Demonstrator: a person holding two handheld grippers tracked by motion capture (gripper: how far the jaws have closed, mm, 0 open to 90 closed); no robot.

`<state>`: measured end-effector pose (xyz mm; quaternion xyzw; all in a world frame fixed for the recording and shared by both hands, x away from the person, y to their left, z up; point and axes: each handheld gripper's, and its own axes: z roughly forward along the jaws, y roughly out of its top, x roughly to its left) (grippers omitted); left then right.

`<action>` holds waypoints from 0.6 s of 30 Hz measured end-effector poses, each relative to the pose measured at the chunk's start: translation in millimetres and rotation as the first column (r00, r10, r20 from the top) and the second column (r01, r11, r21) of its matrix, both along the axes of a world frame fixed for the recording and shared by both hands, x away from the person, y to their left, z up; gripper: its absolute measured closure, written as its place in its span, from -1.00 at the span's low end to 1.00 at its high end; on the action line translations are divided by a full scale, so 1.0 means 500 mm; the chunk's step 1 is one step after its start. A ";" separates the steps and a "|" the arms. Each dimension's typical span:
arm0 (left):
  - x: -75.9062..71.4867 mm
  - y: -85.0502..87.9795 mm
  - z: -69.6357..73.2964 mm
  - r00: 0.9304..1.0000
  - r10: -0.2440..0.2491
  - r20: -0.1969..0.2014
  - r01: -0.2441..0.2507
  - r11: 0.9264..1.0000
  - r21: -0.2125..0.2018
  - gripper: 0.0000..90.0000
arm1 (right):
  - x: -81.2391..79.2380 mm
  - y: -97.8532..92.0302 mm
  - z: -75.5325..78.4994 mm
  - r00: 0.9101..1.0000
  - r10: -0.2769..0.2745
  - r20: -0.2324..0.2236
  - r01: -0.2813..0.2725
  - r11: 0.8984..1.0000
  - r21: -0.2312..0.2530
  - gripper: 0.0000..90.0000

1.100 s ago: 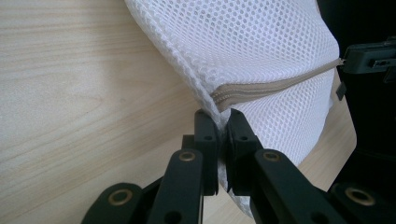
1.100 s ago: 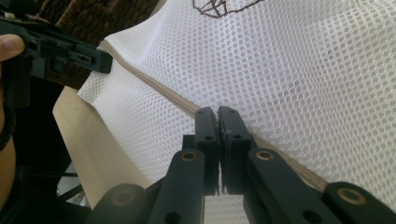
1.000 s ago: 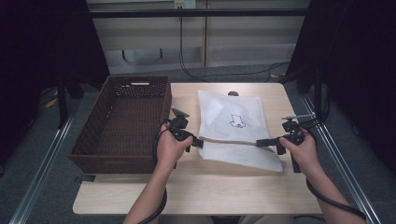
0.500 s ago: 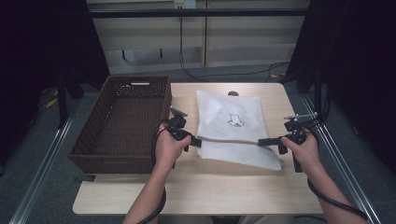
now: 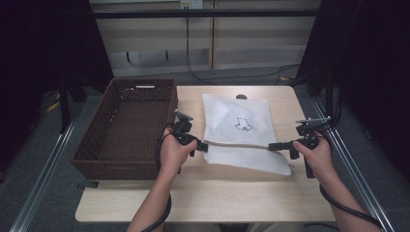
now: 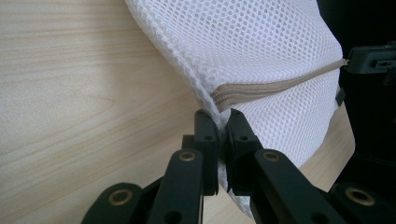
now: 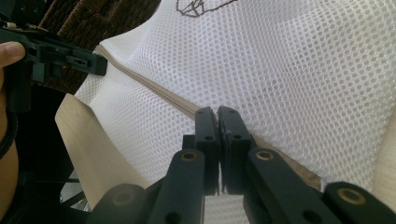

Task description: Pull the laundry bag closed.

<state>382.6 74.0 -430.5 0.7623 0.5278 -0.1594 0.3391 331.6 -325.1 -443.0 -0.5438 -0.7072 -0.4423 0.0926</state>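
Mesh bags: one white mesh bag (image 5: 239, 133), lying on the wooden surface (image 5: 203, 193) just right of the basket, its near edge lifted off the wood.
Zip: one beige zip (image 6: 275, 84) along that raised edge.
Left gripper (image 5: 202, 146): jaws clenched on the bag's left zip end.
Right gripper (image 5: 271, 146): jaws clenched on the zip at the bag's right end.
Baskets: one brown wicker basket (image 5: 126, 126), left side of the surface.
Hands: two, one per gripper.

Mesh bag's (image 5: 237, 130) printed drawing too small to tell
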 end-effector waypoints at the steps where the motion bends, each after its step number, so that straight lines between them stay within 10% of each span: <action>1: 0.000 0.000 0.000 1.000 0.000 -0.001 0.000 1.000 0.002 0.90 | 0.000 0.000 0.000 1.000 0.000 0.000 0.000 1.000 0.000 0.96; 18: 0.003 0.008 0.000 1.000 0.007 0.002 -0.007 1.000 0.016 0.90 | 0.001 -0.010 -0.004 1.000 -0.009 -0.007 0.009 1.000 0.011 0.96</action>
